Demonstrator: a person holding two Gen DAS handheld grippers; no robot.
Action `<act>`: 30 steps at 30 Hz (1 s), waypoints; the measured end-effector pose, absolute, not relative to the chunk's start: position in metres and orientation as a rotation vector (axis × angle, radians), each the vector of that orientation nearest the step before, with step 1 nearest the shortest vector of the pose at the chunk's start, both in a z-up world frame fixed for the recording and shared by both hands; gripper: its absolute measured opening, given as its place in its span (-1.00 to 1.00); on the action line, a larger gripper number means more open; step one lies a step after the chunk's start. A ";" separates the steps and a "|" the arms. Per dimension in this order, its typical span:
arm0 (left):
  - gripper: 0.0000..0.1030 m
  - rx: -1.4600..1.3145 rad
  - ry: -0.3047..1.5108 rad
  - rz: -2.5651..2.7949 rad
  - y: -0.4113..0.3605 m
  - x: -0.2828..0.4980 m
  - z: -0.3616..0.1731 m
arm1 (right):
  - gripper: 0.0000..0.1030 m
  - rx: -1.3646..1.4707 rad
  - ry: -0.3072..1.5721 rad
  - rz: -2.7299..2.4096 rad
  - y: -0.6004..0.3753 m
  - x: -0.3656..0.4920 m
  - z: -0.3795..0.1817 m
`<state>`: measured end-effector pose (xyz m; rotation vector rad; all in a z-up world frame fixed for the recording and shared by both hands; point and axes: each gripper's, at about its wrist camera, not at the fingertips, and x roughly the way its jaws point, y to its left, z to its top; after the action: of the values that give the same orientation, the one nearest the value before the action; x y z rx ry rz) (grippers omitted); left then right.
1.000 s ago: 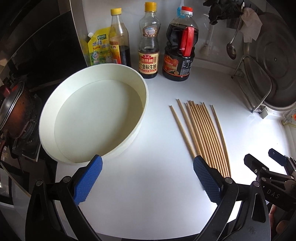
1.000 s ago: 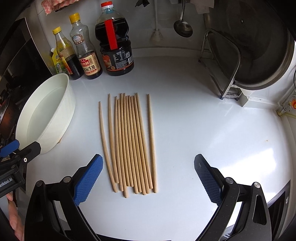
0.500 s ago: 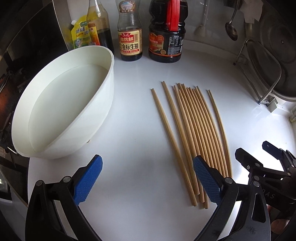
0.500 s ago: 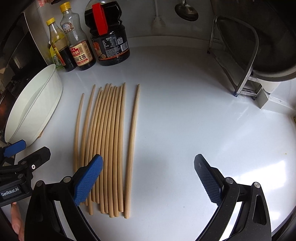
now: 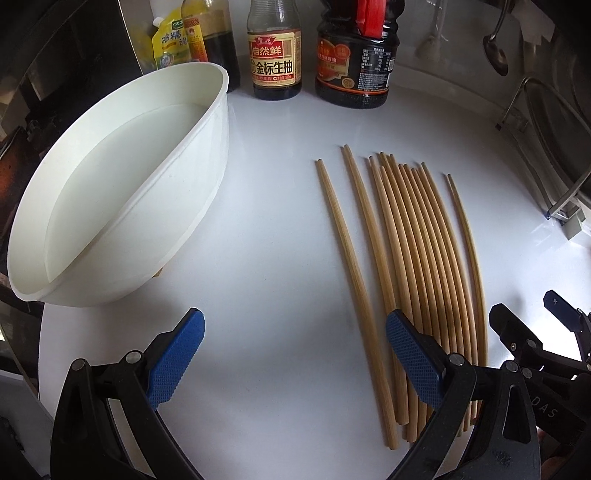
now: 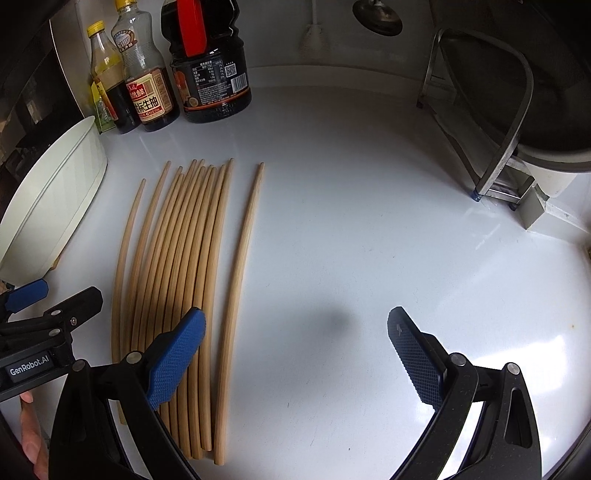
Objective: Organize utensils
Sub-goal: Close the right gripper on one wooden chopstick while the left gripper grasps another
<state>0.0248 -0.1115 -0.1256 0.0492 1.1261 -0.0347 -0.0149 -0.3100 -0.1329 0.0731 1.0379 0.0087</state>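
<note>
Several long wooden chopsticks (image 5: 413, 258) lie side by side on the white counter; they also show in the right wrist view (image 6: 184, 280). A round white basin (image 5: 122, 184) stands to their left, also seen at the left edge of the right wrist view (image 6: 48, 199). My left gripper (image 5: 295, 354) is open and empty, low over the counter, with its right finger above the near ends of the chopsticks. My right gripper (image 6: 295, 354) is open and empty, with its left finger over the near ends of the chopsticks.
Sauce bottles (image 5: 275, 51) and a dark soy jug (image 5: 354, 59) stand at the back wall. A metal rack with a pot lid (image 6: 517, 122) stands at the right. A ladle (image 6: 376, 16) hangs on the wall. A stove lies left of the basin.
Both grippers have moved lower and closer to the chopsticks. The left one has shifted right, away from the basin. Both stay open.
</note>
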 end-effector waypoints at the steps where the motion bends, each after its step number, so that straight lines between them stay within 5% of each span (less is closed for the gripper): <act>1: 0.88 0.045 1.129 -0.030 -0.111 0.026 -0.127 | 0.83 0.069 1.043 0.006 -0.310 -0.014 -0.134; 30: 0.88 0.068 1.155 0.009 -0.106 0.032 -0.148 | 0.83 -0.021 1.023 -0.046 -0.300 -0.012 -0.143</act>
<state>0.0316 -0.1062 -0.1478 0.0677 1.1552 0.0089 -0.0117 -0.3005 -0.1434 -0.0211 1.0234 -0.0465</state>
